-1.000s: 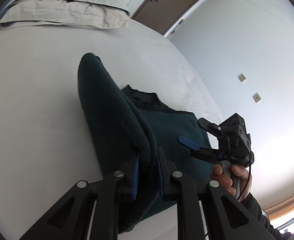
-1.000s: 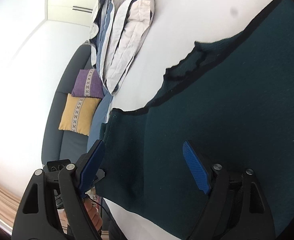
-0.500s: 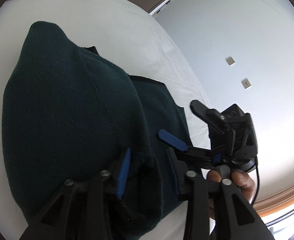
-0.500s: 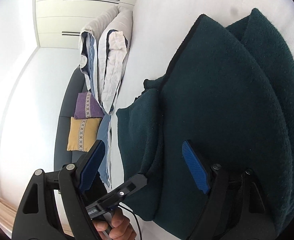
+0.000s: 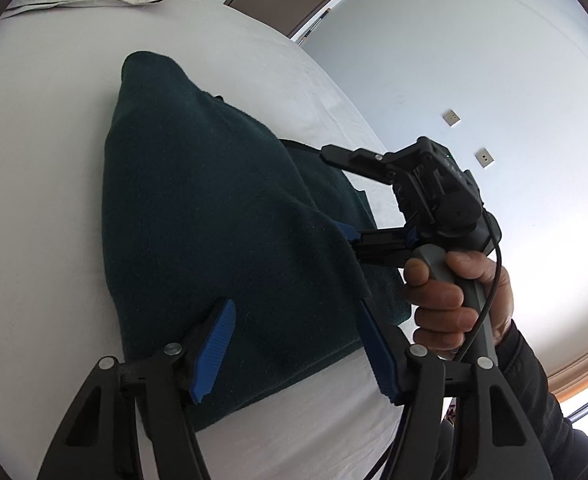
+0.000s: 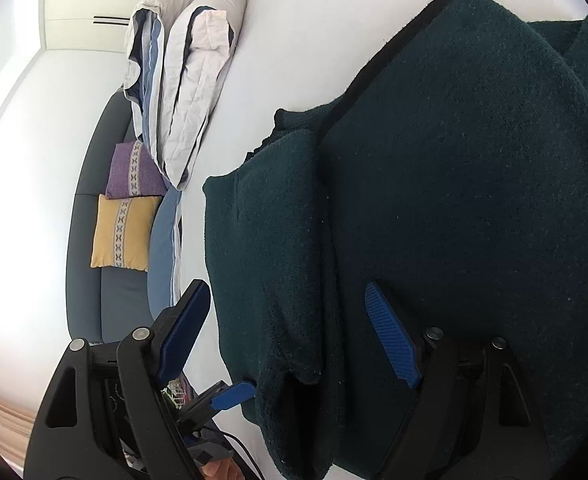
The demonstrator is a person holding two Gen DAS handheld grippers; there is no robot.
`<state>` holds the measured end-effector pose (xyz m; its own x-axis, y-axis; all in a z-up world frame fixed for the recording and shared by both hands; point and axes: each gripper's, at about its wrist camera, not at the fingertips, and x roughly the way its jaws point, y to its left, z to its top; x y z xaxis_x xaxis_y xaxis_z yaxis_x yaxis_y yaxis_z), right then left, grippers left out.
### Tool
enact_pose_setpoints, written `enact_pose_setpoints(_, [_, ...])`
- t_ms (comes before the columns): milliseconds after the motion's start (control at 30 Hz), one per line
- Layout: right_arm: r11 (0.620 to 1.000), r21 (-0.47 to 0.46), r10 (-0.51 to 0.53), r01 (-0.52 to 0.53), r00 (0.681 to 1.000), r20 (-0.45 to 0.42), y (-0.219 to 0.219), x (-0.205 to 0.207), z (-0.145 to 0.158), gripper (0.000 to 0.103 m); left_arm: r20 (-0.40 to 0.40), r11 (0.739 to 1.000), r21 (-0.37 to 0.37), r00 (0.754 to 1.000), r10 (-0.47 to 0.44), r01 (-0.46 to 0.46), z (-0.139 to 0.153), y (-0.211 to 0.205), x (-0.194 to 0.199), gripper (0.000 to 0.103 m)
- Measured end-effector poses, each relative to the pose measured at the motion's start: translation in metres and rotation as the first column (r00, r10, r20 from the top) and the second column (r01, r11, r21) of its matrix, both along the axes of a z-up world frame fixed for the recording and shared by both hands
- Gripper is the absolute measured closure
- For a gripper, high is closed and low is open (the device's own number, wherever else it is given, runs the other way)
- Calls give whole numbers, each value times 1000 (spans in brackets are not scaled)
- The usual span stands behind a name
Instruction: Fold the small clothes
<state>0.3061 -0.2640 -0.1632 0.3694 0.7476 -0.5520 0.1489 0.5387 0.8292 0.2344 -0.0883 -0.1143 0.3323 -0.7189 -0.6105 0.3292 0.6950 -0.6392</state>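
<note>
Left wrist view: the dark green garment (image 5: pixel 214 232) lies folded over itself on the white bed (image 5: pixel 42 168), a doubled flap on top and a flatter layer under it toward the bed's right edge. The left gripper (image 5: pixel 297 344) hovers at the garment's near edge; its jaws have just been opening and now stand apart, the blue pads (image 5: pixel 214 344) clear of the cloth (nothing pinched). The right gripper (image 5: pixel 343 196), held in a hand (image 5: pixel 453 300) with a dark sleeve, reaches in from the right, jaws spread, its lower finger tucked at the flap's edge. In the right wrist view the right gripper (image 6: pixel 290 332) straddles the garment (image 6: pixel 453 200) without pressing it. Pillows (image 6: pixel 182 80) are stacked at the bed's far end.
</note>
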Motion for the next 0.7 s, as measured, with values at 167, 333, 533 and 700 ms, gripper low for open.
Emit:
enact_pose_setpoints(167, [993,-52,103,-104,994,-26,26,7,4,36,13,1000,18,1000,-8,8,-7,-1,-3,40])
enact_pose_setpoints(333, [986,-92,131,-136,989,-61,40,15,-3,51,37,999,37,999,-20,19,-11,2,-21,40])
enact_pose_setpoints(533, [979,-167,114,-121,992,-52,30,7,-1,89,75,999,46,997,-16,13,-4,8,-41,40])
enact_pose_setpoints(700, [973,-205,109,-104,994,16,19,-6,18,90,98,999,46,995,-16,11,9,4,-49,40])
